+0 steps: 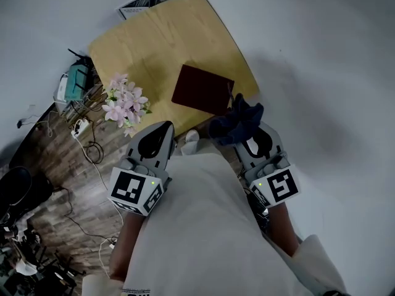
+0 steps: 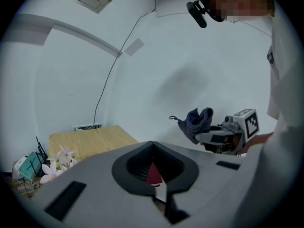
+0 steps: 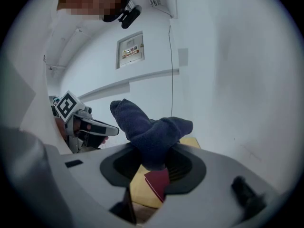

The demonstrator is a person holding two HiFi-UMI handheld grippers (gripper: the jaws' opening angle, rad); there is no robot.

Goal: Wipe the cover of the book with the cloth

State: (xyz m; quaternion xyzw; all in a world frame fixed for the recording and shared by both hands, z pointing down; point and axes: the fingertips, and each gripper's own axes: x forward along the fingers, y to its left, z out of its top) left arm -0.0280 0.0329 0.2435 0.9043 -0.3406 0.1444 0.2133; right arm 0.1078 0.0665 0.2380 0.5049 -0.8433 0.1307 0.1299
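A dark red book point(image 1: 202, 89) lies closed on the wooden table point(image 1: 154, 42), near its right front corner. My right gripper point(image 1: 247, 129) hovers just in front of that corner, off the table, shut on a dark blue cloth point(image 1: 237, 121) that bunches up above the jaws. The right gripper view has the cloth point(image 3: 145, 127) filling the jaws, with the book point(image 3: 159, 183) below. My left gripper point(image 1: 165, 127) hangs before the table's front edge, shut and holding nothing. Through its jaws a sliver of the book point(image 2: 154, 175) shows, and the cloth point(image 2: 198, 122) appears off to the right.
A bunch of pink flowers point(image 1: 125, 103) stands at the table's left front corner. A wire rack with clutter point(image 1: 74, 85) and loose cables point(image 1: 92, 153) sit on the floor to the left. Printed paper point(image 1: 145, 2) lies past the table's far edge.
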